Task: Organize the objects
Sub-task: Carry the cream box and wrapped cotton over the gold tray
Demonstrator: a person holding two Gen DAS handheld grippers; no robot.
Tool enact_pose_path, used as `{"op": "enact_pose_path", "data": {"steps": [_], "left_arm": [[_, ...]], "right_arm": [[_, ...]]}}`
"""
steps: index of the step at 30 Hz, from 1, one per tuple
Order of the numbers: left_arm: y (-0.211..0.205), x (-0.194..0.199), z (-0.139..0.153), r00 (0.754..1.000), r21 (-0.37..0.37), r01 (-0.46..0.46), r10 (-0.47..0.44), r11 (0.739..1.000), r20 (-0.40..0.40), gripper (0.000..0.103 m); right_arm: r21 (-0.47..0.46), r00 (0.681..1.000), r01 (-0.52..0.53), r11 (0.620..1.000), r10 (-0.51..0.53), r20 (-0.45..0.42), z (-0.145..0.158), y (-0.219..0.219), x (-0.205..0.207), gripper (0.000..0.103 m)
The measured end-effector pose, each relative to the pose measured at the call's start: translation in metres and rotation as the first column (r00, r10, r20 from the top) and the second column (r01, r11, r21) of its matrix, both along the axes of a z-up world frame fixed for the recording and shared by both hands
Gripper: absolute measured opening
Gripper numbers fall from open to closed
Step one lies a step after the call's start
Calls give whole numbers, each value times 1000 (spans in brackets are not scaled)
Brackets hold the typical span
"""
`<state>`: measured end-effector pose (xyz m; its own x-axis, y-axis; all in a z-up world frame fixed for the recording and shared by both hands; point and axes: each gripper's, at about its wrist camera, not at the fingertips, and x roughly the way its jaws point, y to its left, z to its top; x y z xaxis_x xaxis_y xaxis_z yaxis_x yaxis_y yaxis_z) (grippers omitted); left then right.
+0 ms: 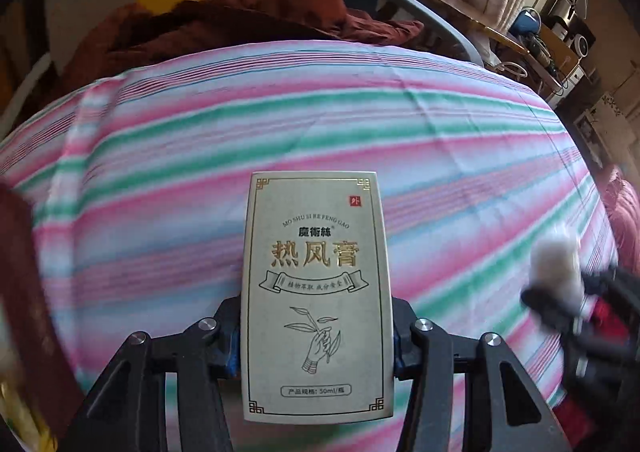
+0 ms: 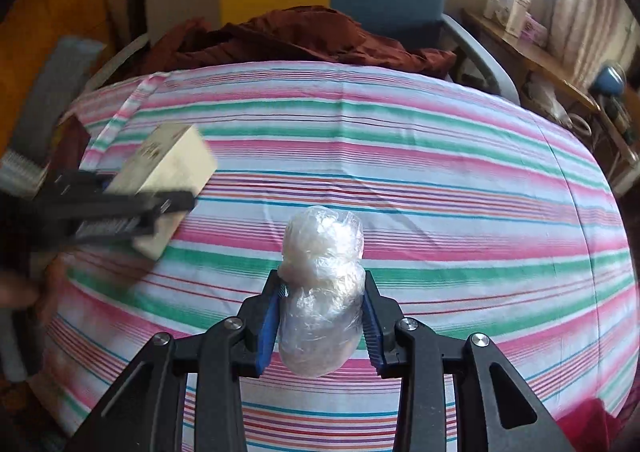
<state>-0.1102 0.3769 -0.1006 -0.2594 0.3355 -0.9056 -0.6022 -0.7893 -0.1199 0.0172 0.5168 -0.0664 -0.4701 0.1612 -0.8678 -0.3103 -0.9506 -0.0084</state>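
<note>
Progress: early stage. Left gripper (image 1: 316, 336) clamps the carton (image 1: 316, 292); right gripper (image 2: 322, 316) clamps the plastic-wrapped bundle (image 2: 320, 292). Both items are held above the striped bed (image 2: 440, 172), mid-surface; neither is placed yet.

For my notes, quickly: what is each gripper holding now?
Left gripper: closed on the beige box.
Right gripper: closed on the plastic-wrapped bundle.

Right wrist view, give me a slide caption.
Right gripper clamps a plastic-wrapped bundle above the striped bedsheet.
</note>
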Motion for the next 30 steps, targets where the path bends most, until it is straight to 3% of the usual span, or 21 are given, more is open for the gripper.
{"op": "enact_pose_path", "data": {"steps": [8, 18, 30], "left_arm": [[-60, 43, -3, 995, 32, -55, 57, 998, -84, 52], [-63, 52, 1, 989, 29, -30, 34, 999, -143, 52], [-72, 69, 47, 971, 103, 0, 24, 995, -239, 52]], "right_arm": [[123, 993, -98, 988, 105, -51, 15, -42, -3, 37], [178, 988, -111, 978, 128, -85, 28, -58, -4, 37], [230, 981, -93, 969, 129, -148, 47, -65, 3, 37]]}}
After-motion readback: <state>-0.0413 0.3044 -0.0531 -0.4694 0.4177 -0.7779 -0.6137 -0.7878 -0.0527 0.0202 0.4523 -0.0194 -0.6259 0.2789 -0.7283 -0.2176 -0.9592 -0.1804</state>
